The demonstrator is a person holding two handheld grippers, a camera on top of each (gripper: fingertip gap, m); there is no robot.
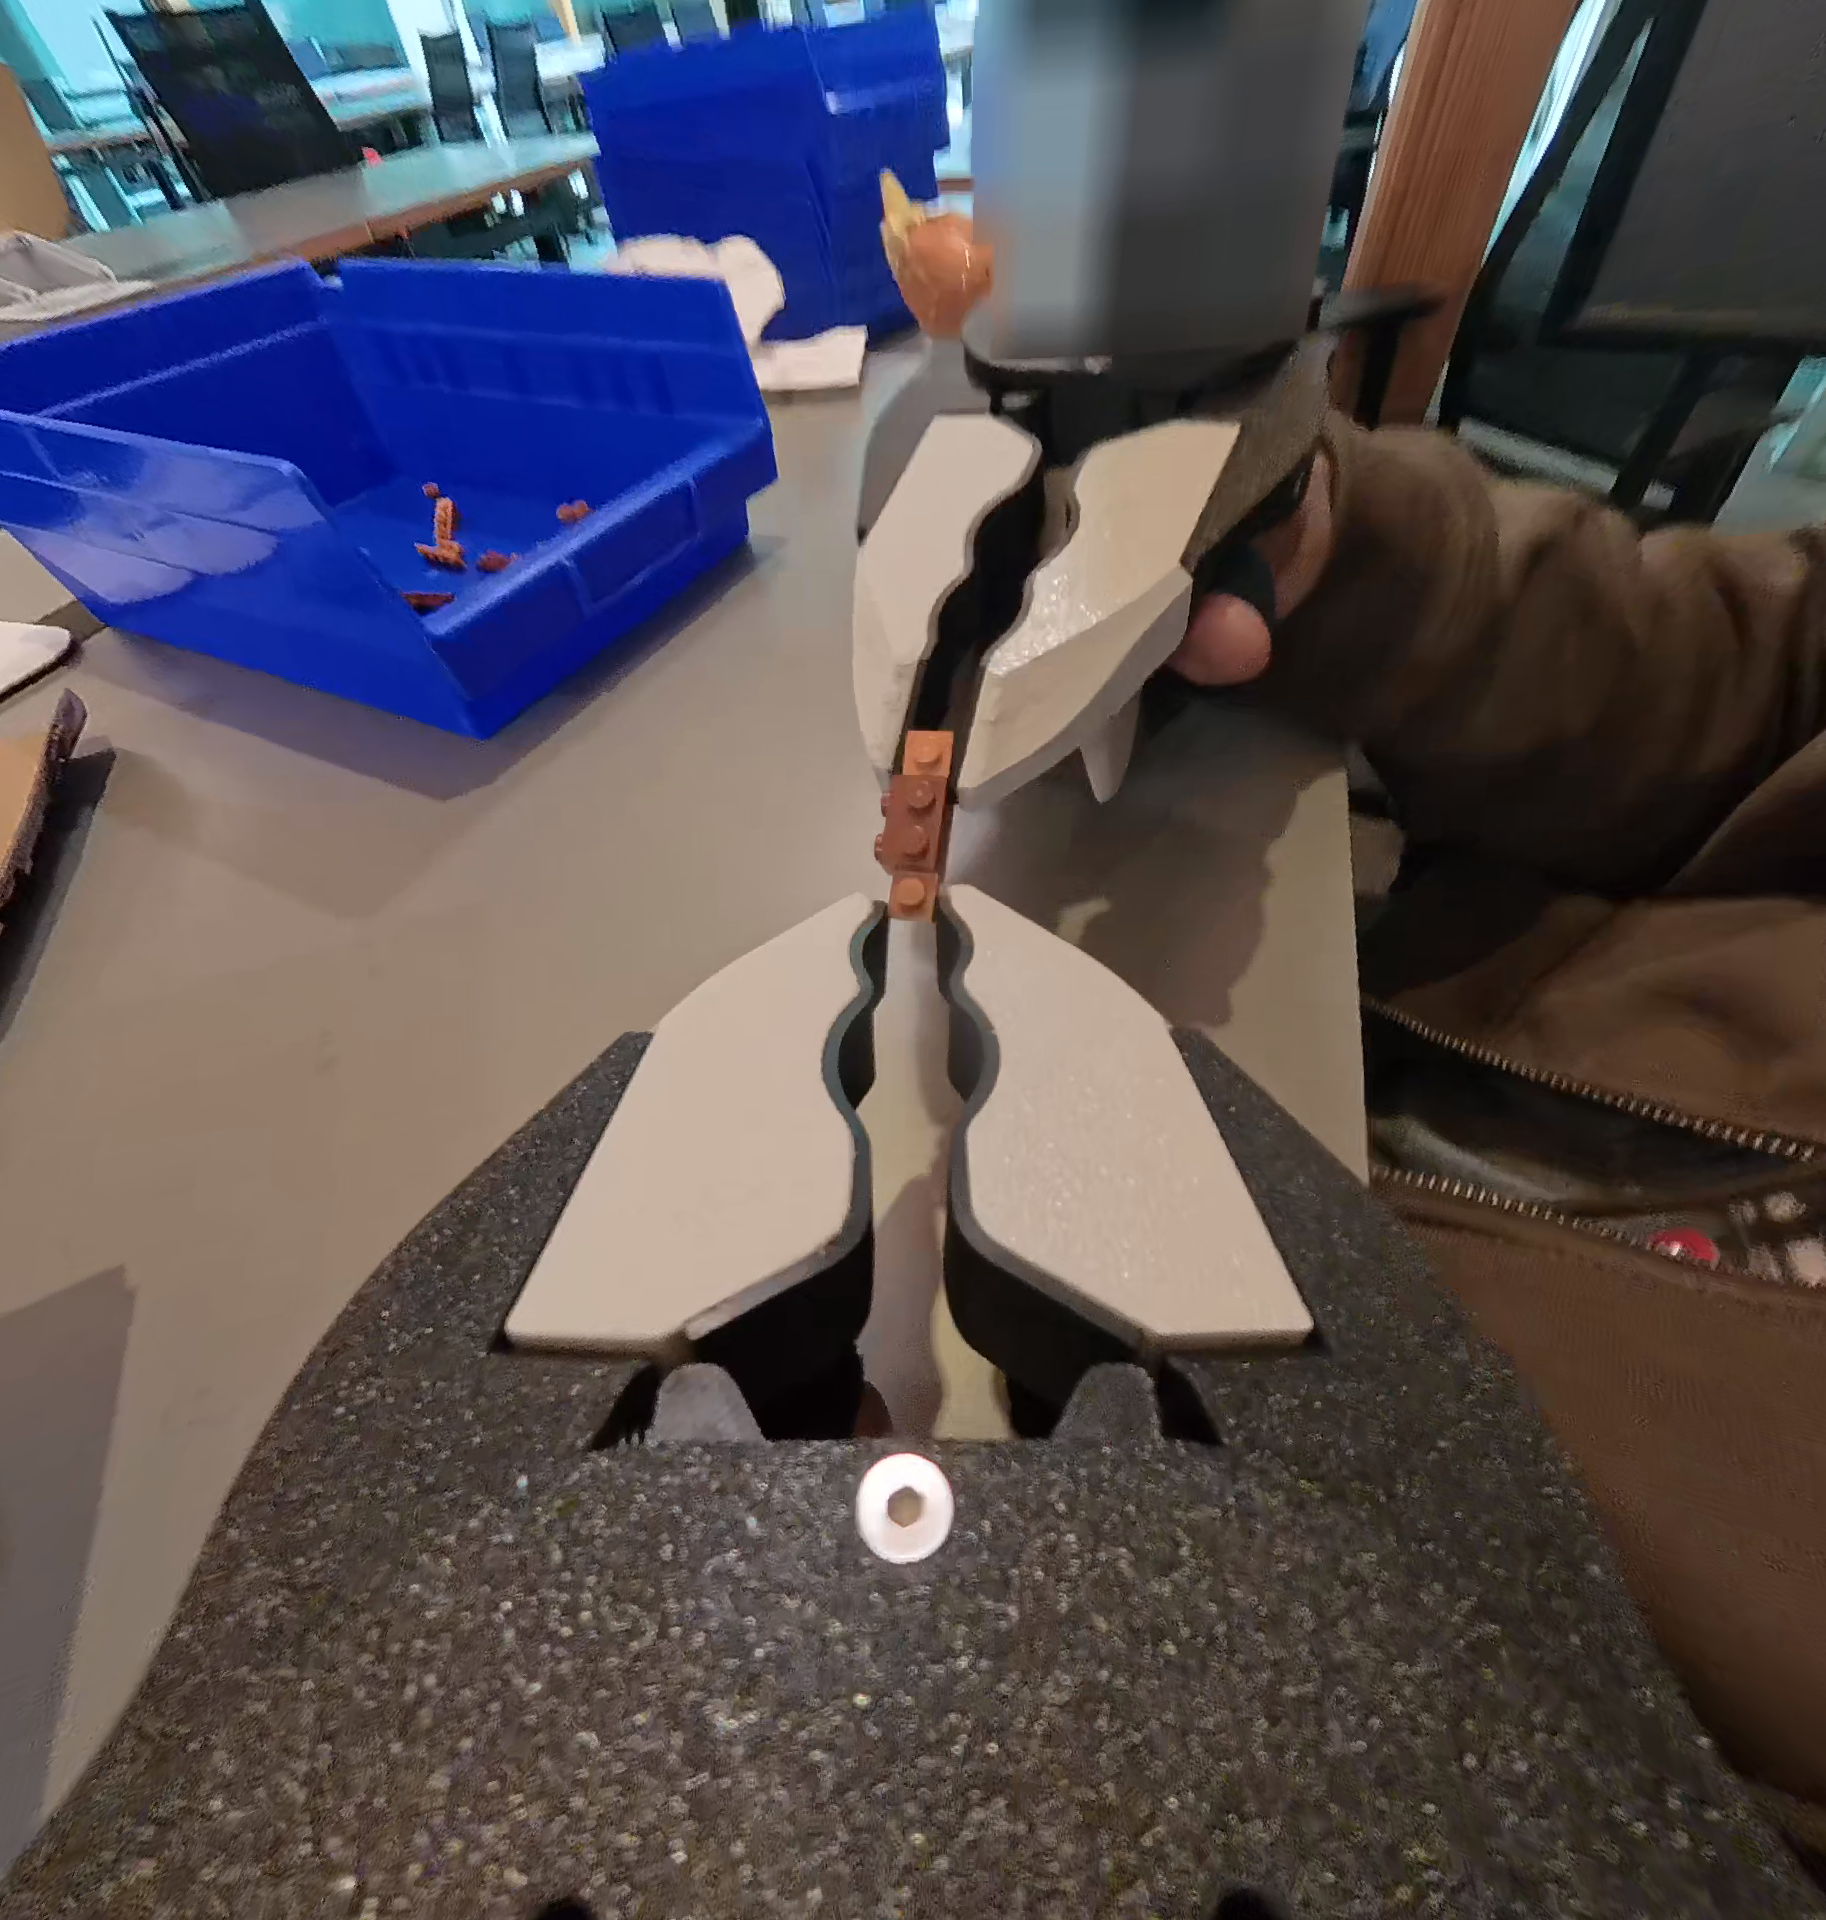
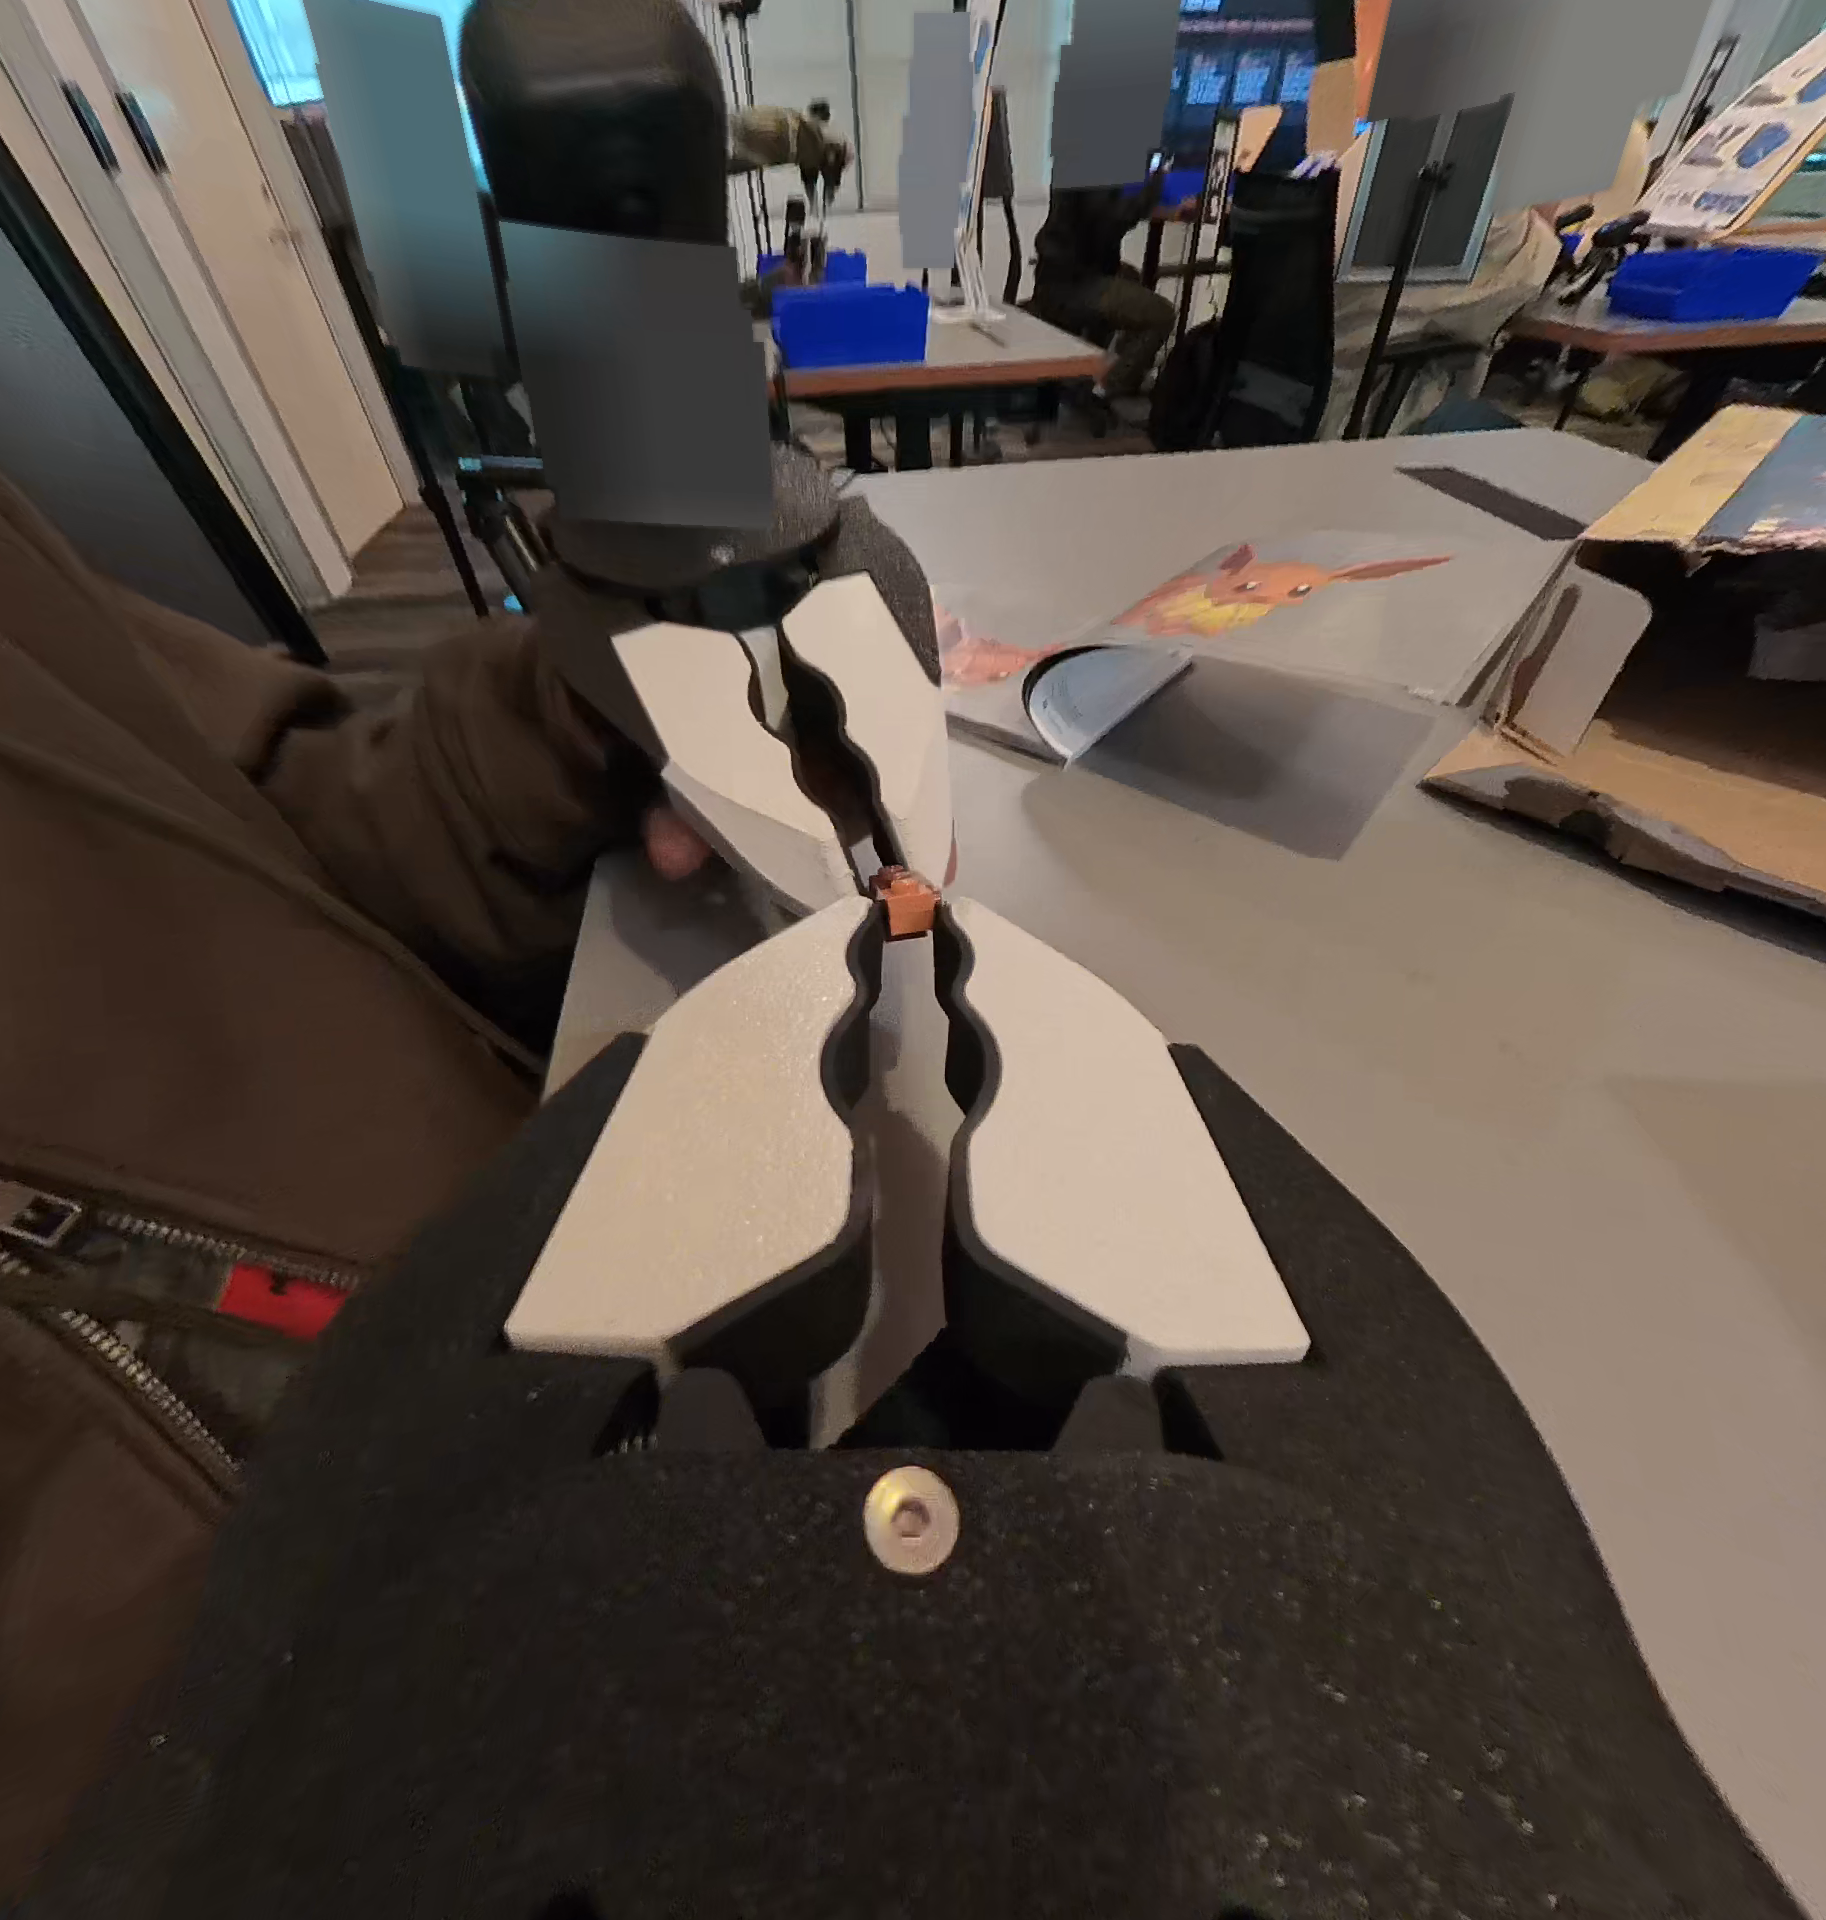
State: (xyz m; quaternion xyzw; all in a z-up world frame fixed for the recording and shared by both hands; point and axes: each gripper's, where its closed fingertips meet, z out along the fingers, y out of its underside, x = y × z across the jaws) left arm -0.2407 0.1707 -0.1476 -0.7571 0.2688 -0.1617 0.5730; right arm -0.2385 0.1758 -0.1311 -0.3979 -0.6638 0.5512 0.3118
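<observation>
A small assembly of orange and brown toy bricks (image 1: 915, 826) hangs in the air between my two grippers, above the grey table (image 1: 421, 935). My left gripper (image 1: 914, 906) is shut on its near orange end. My right gripper (image 1: 935, 767) comes from the far side and is shut on the other orange end; a darker brown piece sits between them. In the right wrist view my right gripper (image 2: 907, 920) pinches the orange brick (image 2: 907, 910), and the left gripper (image 2: 893, 864) meets it tip to tip just beyond.
A blue bin (image 1: 535, 353) with several small orange-brown pieces stands at the left, with more blue crates (image 1: 763, 156) behind. A booklet (image 2: 1252, 613) and a torn cardboard box (image 2: 1719, 665) lie at the right. A person's brown jacket (image 1: 1615, 935) is close by. Left and right tips are no more than a few centimetres apart.
</observation>
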